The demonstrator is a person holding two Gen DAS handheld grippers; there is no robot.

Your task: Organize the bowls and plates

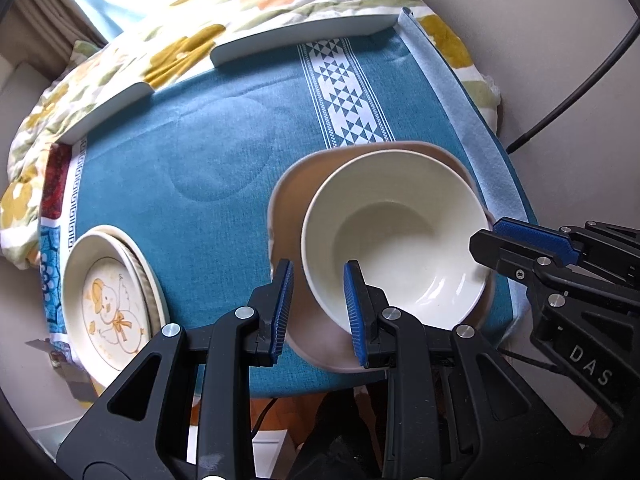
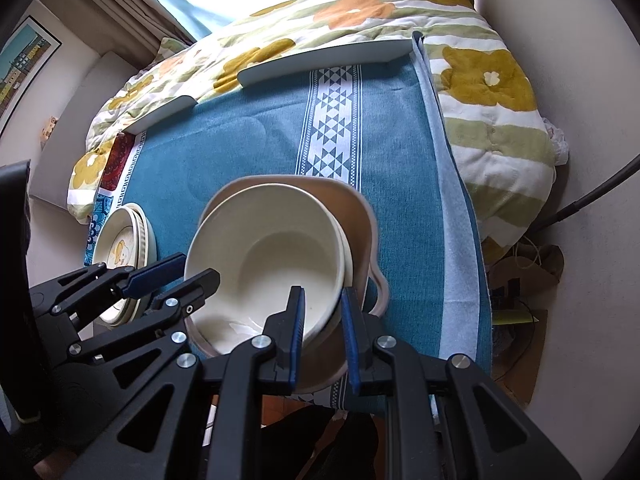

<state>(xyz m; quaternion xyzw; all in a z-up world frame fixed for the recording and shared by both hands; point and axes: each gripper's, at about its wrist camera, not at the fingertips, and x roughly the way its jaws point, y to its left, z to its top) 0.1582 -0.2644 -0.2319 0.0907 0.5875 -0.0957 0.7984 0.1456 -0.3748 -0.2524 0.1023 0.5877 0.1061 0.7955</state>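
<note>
I have both tools on the cream bowl [image 1: 394, 236], one on each side of its near rim. My left tool [image 1: 318, 308] is nearly closed, one pad inside the bowl and one outside, pinching the wall; my right tool [image 2: 322, 330] is closed down the same way on the opposite side of the rim. The bowl sits tilted in the pinkish plate [image 1: 288, 204], which lies on the blue cloth over the table [image 1: 208, 152], at its near right part. What the coming move turns on, I judge, is that the stack of small plates [image 1: 108, 296] with the duck picture lies well apart to the left, nearer my left tool, with bare cloth between.

In the right wrist view a second rim seems to show under the bowl; I cannot tell whether it is another bowl. The left tool hides the near edge of the stack there, and the pinkish plate's near edge is behind the fingers.
</note>
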